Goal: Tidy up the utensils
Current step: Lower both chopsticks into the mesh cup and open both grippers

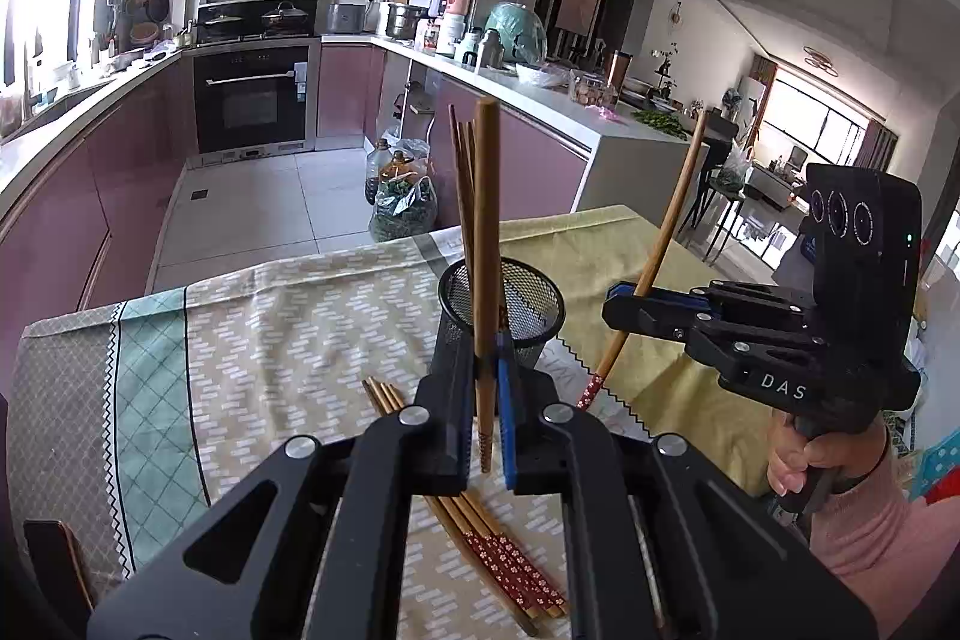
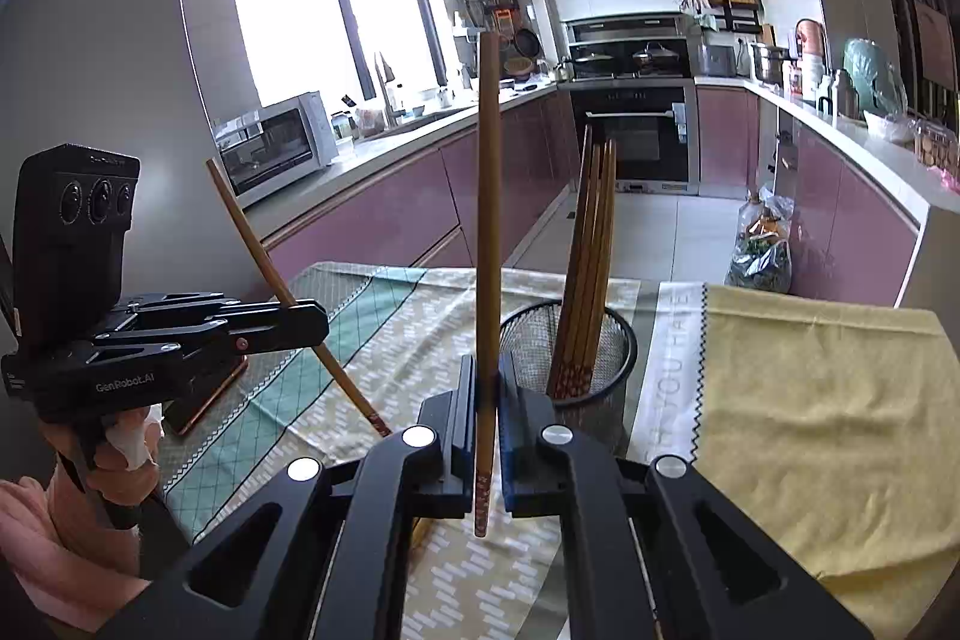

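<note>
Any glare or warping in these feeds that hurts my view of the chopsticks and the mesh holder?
Left wrist view: window blown out at far left, counters bowed by fisheye, held chopstick and mesh holder sharp. Right wrist view: window overexposed, corners vignetted, held chopstick crisp.

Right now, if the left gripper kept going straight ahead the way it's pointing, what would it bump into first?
Most likely the black mesh cup. It stands directly beyond the left gripper, which is shut on a chopstick. The cup seems close, though the fisheye view makes depth hard to judge.
</note>
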Tool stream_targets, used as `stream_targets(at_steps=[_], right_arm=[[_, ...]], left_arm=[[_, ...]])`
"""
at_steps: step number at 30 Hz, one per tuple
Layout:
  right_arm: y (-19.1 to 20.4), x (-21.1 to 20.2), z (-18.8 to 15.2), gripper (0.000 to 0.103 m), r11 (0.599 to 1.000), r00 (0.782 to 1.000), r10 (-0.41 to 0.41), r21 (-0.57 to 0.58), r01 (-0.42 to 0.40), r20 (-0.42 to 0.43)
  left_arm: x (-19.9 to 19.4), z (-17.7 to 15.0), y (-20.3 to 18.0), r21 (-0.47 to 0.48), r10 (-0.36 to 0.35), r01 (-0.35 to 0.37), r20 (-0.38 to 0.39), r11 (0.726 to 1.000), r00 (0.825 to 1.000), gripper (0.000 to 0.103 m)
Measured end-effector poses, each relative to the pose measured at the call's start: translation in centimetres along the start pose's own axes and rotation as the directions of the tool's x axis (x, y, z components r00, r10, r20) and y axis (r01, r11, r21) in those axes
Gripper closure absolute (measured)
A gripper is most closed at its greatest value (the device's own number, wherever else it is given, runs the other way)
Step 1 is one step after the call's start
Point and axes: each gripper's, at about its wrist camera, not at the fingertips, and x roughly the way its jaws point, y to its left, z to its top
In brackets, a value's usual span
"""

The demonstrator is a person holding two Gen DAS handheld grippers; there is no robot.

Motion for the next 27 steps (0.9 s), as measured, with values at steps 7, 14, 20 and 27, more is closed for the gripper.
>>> stream_targets(at_steps=[7,14,20,27], right_arm=[[0.1,-0.9,2.3,0.097,1.000,0.999,-0.011,-0.027,0.012,0.044],[-0.1,-1.4,4.3,0.097,0.999,0.996,-0.023,-0.041,0.027,0.082],[-0.2,-1.8,5.7,0.097,0.998,0.993,-0.036,-0.051,0.042,0.116],[-0.5,-0.9,6.7,0.097,0.995,0.990,-0.070,-0.056,0.078,0.126]], left_arm=[[-0.1,2.1,-0.6,0.005,-0.003,0.003,0.048,1.000,0.999,0.096],[-0.1,4.4,-1.5,0.020,-0.006,0.004,0.093,1.000,0.996,0.096],[-0.1,6.0,-2.5,0.033,-0.010,0.006,0.133,0.999,0.991,0.096],[0.0,7.4,-3.3,0.036,-0.013,0.007,0.175,0.999,0.985,0.096]])
